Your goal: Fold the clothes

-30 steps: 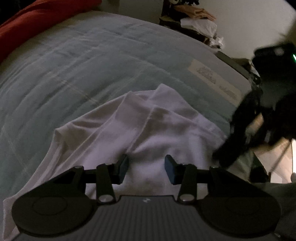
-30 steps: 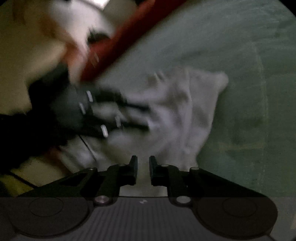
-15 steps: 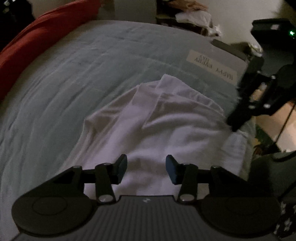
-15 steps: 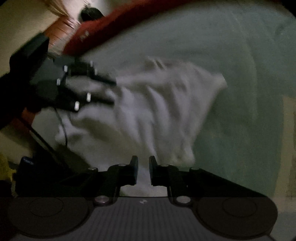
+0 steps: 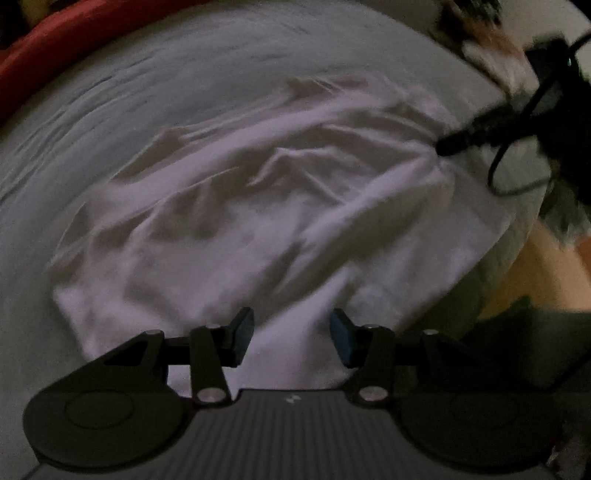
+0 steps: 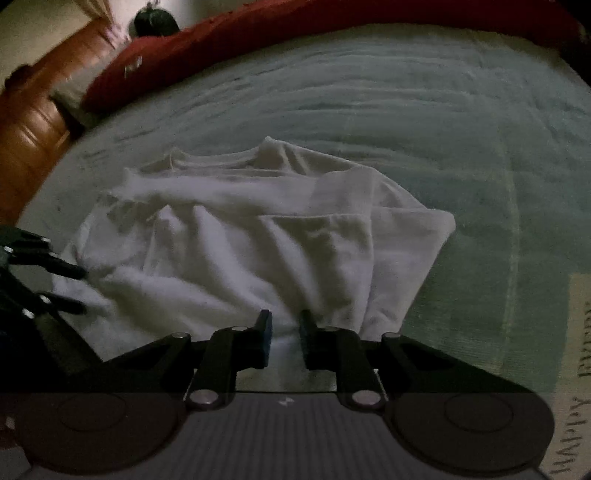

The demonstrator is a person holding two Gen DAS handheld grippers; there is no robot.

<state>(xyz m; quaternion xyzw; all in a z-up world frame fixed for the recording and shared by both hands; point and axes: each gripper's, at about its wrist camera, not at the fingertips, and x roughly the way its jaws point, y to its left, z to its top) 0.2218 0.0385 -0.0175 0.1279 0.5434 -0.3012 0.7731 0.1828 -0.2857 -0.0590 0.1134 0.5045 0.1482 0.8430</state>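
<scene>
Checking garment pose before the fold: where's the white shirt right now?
In both wrist views the white shirt lies crumpled on the green bedspread, just ahead of both grippers, with the red blanket along the far edge.

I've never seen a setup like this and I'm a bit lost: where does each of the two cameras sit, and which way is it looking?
Left wrist view: sits on the left gripper, looking along its open fingers at the white garment; the right gripper shows far right.
Right wrist view: sits on the right gripper, fingers narrowly apart with white cloth between them, facing the white garment and red pillow; the left gripper shows far left.
Shared: the garment on the pale blue-green bedspread, each other's gripper.
</scene>
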